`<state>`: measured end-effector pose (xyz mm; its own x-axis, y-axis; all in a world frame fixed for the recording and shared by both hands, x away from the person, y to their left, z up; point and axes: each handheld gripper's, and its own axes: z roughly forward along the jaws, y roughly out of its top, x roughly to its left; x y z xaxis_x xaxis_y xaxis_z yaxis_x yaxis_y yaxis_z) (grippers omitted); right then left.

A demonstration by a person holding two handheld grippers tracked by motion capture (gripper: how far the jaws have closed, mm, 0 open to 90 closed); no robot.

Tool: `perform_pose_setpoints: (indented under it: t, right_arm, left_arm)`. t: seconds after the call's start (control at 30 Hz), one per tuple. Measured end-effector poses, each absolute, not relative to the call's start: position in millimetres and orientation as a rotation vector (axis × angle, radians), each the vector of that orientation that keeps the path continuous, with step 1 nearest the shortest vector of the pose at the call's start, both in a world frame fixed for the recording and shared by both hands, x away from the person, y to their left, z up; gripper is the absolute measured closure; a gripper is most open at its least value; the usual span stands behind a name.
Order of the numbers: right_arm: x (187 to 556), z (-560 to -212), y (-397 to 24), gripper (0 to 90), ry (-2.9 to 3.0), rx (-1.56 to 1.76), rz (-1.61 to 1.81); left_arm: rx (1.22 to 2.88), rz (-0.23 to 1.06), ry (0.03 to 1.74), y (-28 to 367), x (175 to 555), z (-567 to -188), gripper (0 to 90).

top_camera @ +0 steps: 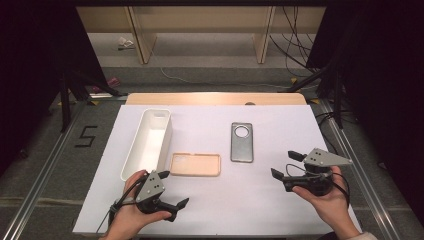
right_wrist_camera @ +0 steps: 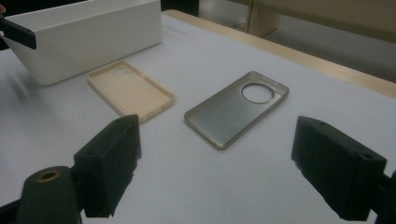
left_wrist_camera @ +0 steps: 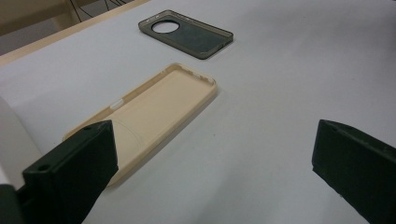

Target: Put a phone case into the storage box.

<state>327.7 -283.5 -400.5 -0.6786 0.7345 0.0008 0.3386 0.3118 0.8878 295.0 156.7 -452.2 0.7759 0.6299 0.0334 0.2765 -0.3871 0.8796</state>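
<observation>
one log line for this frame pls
left hand-held gripper: open, near beige case | right hand-held gripper: open, near grey case | white bin: empty

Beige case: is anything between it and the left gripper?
Nothing visible. The left gripper stands open just short of the beige case, with only bare white table between them. The white bin sits beside the case, not in the path.
</observation>
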Motion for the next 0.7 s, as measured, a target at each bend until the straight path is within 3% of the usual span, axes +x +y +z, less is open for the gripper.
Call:
perform_pose_setpoints:
  t: [0.7]
  right_arm:
    - [337.4, -404.7, -276.4, 16.9, 2.186, 0.963, 1.319]
  left_arm:
    - [1.973, 0.489, 0.654, 162.3, 298.0, -448.5, 1.3]
